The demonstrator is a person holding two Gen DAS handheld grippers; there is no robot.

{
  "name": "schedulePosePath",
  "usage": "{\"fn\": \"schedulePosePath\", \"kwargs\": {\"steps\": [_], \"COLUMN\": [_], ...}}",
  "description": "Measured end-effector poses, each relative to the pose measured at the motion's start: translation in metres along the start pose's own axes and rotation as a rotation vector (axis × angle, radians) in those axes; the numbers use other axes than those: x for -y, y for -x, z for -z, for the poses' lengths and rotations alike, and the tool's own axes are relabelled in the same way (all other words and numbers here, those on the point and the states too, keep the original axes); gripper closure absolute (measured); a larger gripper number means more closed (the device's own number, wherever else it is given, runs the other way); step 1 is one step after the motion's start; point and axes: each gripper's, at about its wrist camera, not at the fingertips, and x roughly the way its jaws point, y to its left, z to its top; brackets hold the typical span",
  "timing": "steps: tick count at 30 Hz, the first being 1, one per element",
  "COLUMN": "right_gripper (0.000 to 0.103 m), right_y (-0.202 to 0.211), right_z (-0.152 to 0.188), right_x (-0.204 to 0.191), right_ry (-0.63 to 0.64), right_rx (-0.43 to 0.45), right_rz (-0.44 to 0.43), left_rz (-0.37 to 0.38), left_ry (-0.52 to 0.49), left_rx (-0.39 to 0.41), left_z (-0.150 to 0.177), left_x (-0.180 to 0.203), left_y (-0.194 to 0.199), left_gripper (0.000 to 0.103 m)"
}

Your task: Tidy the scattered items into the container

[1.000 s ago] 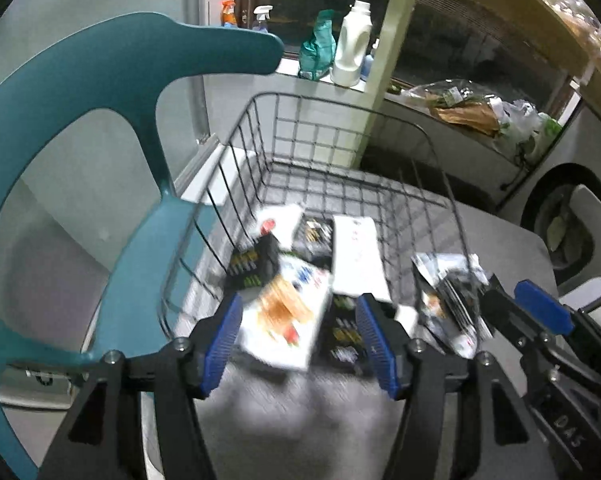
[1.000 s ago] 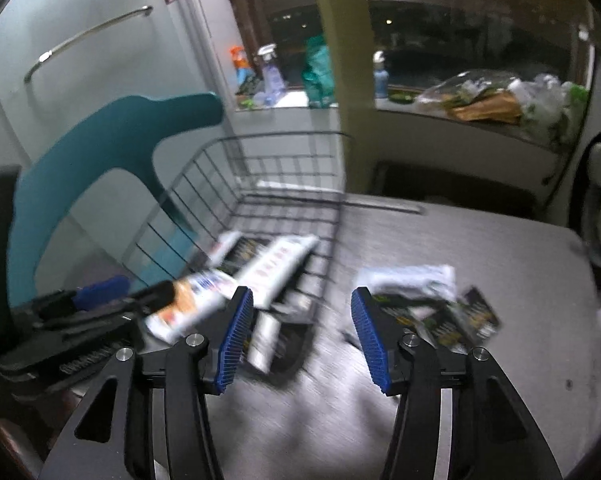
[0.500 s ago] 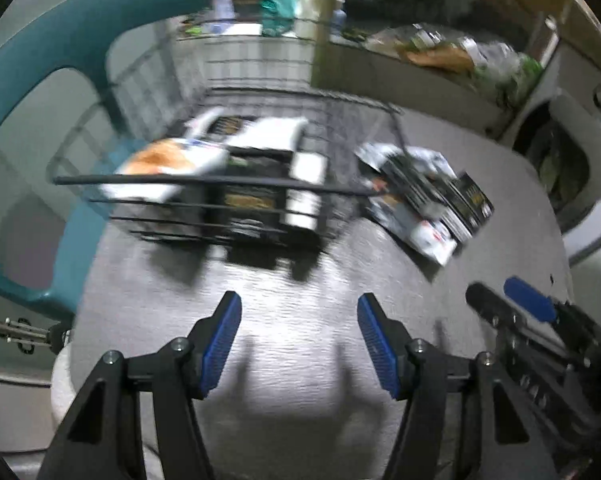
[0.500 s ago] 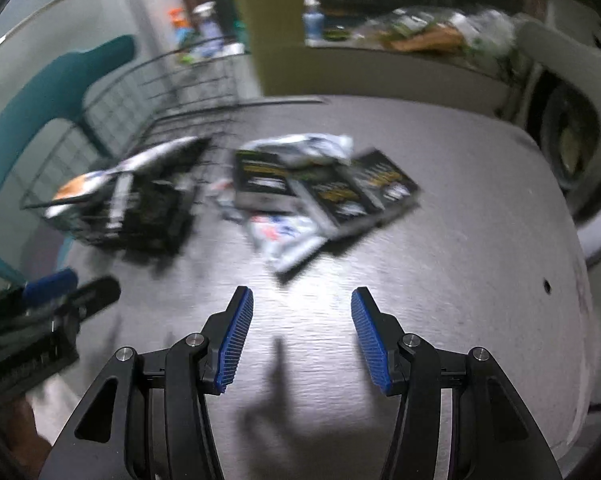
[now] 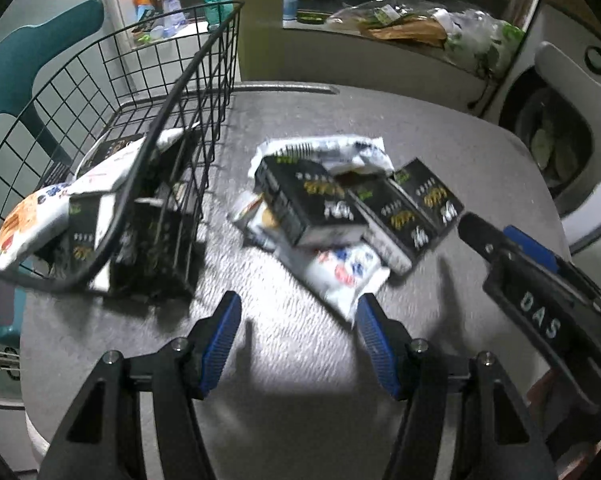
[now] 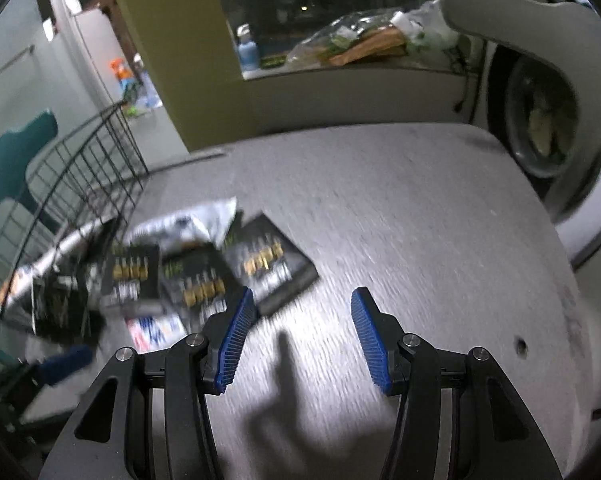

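Observation:
A black wire basket (image 5: 188, 92) stands at the left of the grey table and holds several packets and black boxes (image 5: 88, 232). A pile of loose items lies to its right: black boxes with gold print (image 5: 312, 204), a silver-white wrapper (image 5: 324, 150) and a white packet with red and blue print (image 5: 348, 272). My left gripper (image 5: 296, 344) is open and empty, just short of the white packet. My right gripper (image 6: 300, 340) is open and empty; the pile (image 6: 204, 276) lies beyond its left finger. The right gripper also shows in the left wrist view (image 5: 512, 252).
A teal chair (image 5: 32, 56) stands behind the basket. A white chair (image 6: 512, 32) and a washing machine (image 6: 540, 120) are at the table's right. Bottles (image 5: 168, 4) and bags (image 5: 420, 28) sit on the ledge behind. The table edge (image 6: 572, 264) curves off at the right.
Both grippers pulled back from over the basket, then moved in toward the loose pile, which now lies nearer. Both stay open and empty.

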Motion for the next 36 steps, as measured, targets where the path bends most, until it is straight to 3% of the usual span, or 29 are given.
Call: {"fn": "schedulePosePath", "kwargs": {"steps": [10, 14, 18, 20, 23, 29, 36], "right_gripper": [0.051, 0.051, 0.055, 0.071, 0.075, 0.077, 0.076], "right_y": [-0.057, -0.078, -0.075, -0.068, -0.056, -0.026, 0.01], "right_z": [-0.051, -0.054, -0.044, -0.036, -0.023, 0.016, 0.063], "right_x": [-0.011, -0.02, -0.033, -0.035, -0.038, -0.025, -0.022], "right_ry": [-0.037, -0.007, 0.069, 0.079, 0.107, 0.081, 0.023], "right_rx": [-0.035, -0.076, -0.081, -0.089, -0.095, -0.114, -0.154], "right_rz": [-0.029, -0.007, 0.057, 0.036, 0.076, 0.088, 0.049], "left_rz": [-0.011, 0.001, 0.006, 0.019, 0.041, 0.048, 0.065], "left_ry": [0.07, 0.08, 0.052, 0.045, 0.033, -0.06, -0.097], "left_rx": [-0.009, -0.025, -0.03, -0.036, -0.047, -0.059, -0.084], "left_z": [-0.019, -0.022, -0.023, -0.023, -0.019, 0.001, 0.034], "left_x": [-0.003, -0.007, -0.005, -0.005, -0.006, -0.004, -0.014], "left_y": [-0.017, -0.022, -0.024, -0.026, -0.027, -0.02, -0.008], "left_gripper": [0.037, 0.036, 0.034, 0.034, 0.034, 0.034, 0.034]}}
